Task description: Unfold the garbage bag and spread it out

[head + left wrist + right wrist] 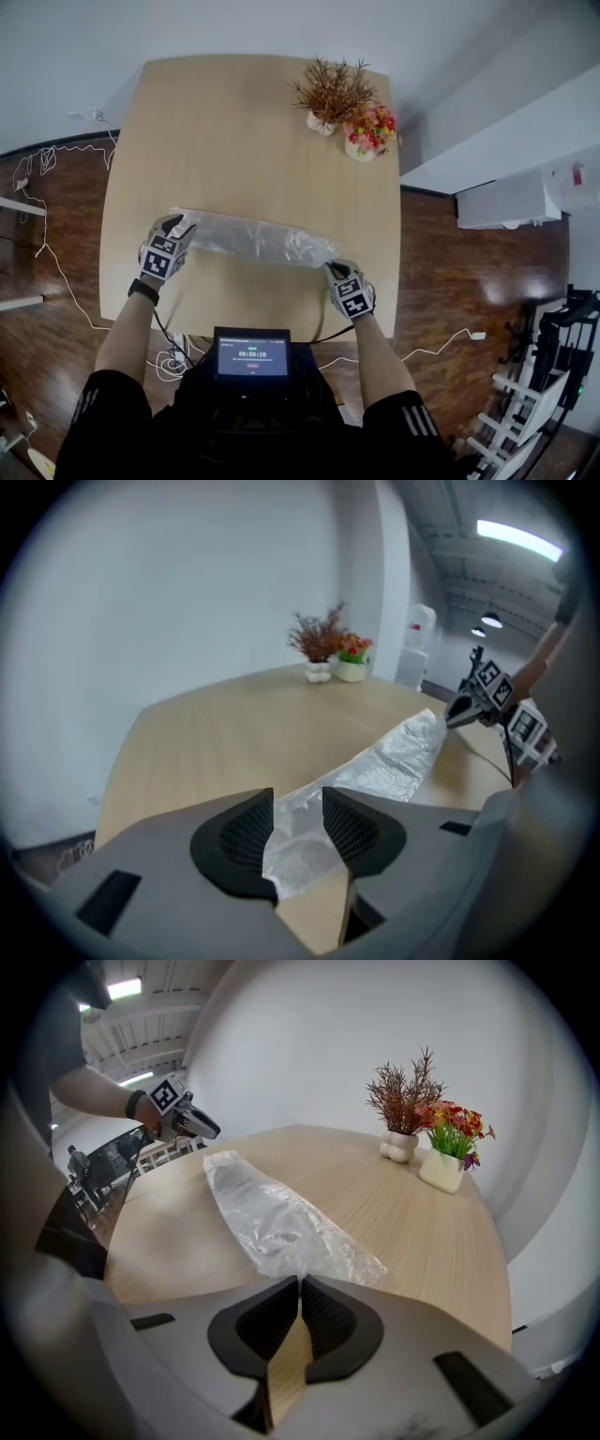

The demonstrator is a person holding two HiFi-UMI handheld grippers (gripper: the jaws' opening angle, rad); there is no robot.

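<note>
On the table's (pixel 253 122) near half, the garbage bag (pixel 253 239) lies as a long band. Our right gripper (pixel 298 1290) pinches one end tight (our anchor, we judge). Our left gripper (pixel 298 819) stands half open, film loose between its jaws, likely for a regrip.

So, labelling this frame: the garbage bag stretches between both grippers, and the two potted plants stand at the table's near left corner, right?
No: the head view shows the potted plants at the far right corner of the table. The rest holds.
</note>
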